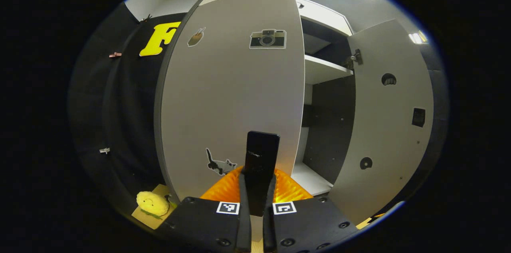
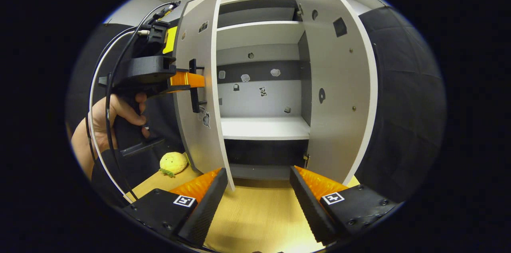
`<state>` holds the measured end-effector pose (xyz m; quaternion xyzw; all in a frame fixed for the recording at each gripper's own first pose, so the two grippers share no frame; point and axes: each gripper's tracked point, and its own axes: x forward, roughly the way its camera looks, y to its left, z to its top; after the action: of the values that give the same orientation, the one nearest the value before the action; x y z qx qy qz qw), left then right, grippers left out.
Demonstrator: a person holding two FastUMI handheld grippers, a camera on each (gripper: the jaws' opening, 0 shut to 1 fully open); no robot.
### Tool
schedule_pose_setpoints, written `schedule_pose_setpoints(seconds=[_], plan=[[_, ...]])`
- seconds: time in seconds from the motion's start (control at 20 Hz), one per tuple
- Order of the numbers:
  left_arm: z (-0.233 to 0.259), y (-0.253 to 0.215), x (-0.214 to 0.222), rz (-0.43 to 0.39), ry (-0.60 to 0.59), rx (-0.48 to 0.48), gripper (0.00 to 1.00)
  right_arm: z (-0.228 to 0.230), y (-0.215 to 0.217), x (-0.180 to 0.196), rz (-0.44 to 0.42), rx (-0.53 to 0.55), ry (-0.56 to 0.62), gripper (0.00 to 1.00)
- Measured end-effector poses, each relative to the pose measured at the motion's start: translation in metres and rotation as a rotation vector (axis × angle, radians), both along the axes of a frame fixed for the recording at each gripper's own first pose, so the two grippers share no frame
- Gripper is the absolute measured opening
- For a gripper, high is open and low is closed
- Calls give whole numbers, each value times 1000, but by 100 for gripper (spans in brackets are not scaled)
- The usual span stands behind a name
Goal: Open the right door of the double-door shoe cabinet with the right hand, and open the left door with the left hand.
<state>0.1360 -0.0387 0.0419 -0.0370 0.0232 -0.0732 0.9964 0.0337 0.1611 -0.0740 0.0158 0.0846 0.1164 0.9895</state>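
Note:
The shoe cabinet's left door (image 1: pixel 231 97) is swung partly open, with stickers on its front. My left gripper (image 1: pixel 257 189) is shut on its black handle (image 1: pixel 261 157), both fingers pressed on it. In the right gripper view the same left gripper (image 2: pixel 193 81) grips the handle (image 2: pixel 194 85) on the left door (image 2: pixel 199 85), held by a hand (image 2: pixel 115 113). The right door (image 2: pixel 339 97) stands wide open, its inner face (image 1: pixel 389 117) turned toward me. My right gripper (image 2: pixel 259 197) is open with nothing between its fingers, in front of the cabinet's opening.
Inside the cabinet are white shelves (image 2: pixel 265 127) and small stickers on the back wall. A yellow plush toy (image 2: pixel 173 163) lies on the wooden floor (image 2: pixel 255 217) left of the left door; the plush toy (image 1: pixel 152 203) also lies low in the left gripper view. Black cloth walls flank the cabinet.

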Motion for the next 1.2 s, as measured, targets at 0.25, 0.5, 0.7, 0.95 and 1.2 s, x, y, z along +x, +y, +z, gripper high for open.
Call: schedule_pose_setpoints(seconds=[0.25, 0.5, 0.7, 0.95, 1.2], plan=[[-1, 22, -27, -22, -22, -9, 16, -2, 5, -13, -66, -23, -29, 98], [0, 47, -55, -12, -40, -22, 16, -3, -9, -23, -151, -14, -47, 98], [-1, 58, -61, 4, -42, -41, 16, -5, -10, -27, -177, 0, -37, 98], [0, 77, -71, 38, -44, -32, 16, -4, -6, -29, -175, -12, -41, 98], [-4, 122, -88, 112, -43, -9, 15, 6, -5, -31, -183, 31, -58, 96]])
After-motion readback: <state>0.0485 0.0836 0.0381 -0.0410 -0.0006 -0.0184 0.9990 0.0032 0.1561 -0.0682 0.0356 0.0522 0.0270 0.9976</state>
